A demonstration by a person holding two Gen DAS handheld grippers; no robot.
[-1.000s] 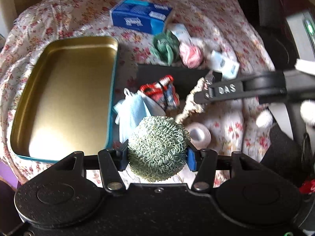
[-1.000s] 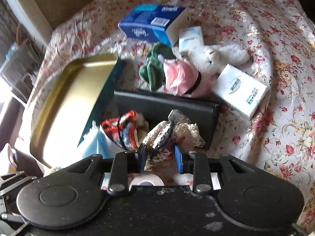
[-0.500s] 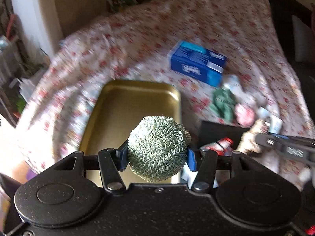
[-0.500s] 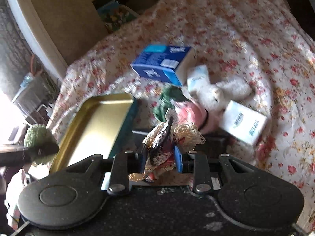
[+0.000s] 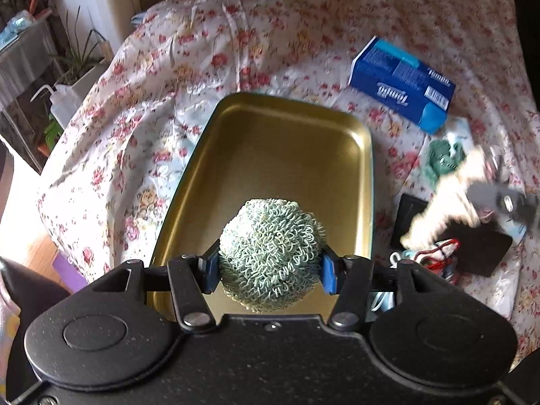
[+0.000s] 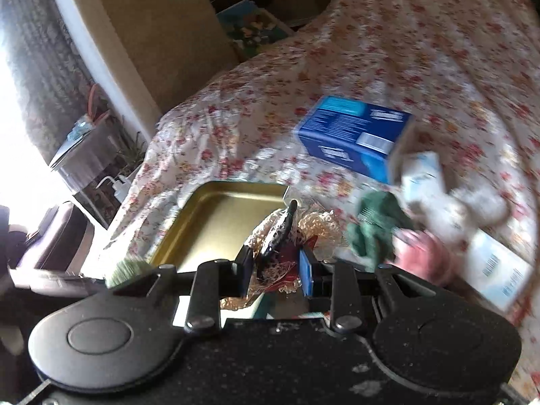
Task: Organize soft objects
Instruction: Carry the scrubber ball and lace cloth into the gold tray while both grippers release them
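Left tool (image 5: 270,270): pressed against both flanks of a green looped scrubber ball (image 5: 271,253), which is held above the near end of the gold tray (image 5: 287,155). The tray interior is seen bare.

Right tool (image 6: 276,273): pinched on a beige lace bundle (image 6: 293,233) with a dark strip through it, carried in the air to the right of the tray; the view is motion-blurred.

Step judged in hand: depositing both soft items in the tray.

- The ball is best lowered until close to the tray floor before the blue pads (image 5: 208,271) are parted; a round item released from height is likely to roll toward a wall or over it.
- The lace bundle is best brought in over the tray's right wall and set beside the ball, not on top of it. Loose threads may catch on a pad, so a straight upward withdrawal is advised.

Edges and room:

- The tray's raised rim surrounds the drop zone; the near rim is hidden beneath the left tool body.
- A black flat box (image 5: 472,249) lies just beside the tray's right wall, with a red-striped item (image 5: 442,256) on it.
- A blue tissue box (image 5: 401,84) lies beyond the far right corner, apart from the tray.
- A green cloth toy (image 6: 378,226) and a pink soft item (image 6: 422,253) are left on the floral cover (image 5: 168,101).
- Open cover is seen to the tray's left and far side.
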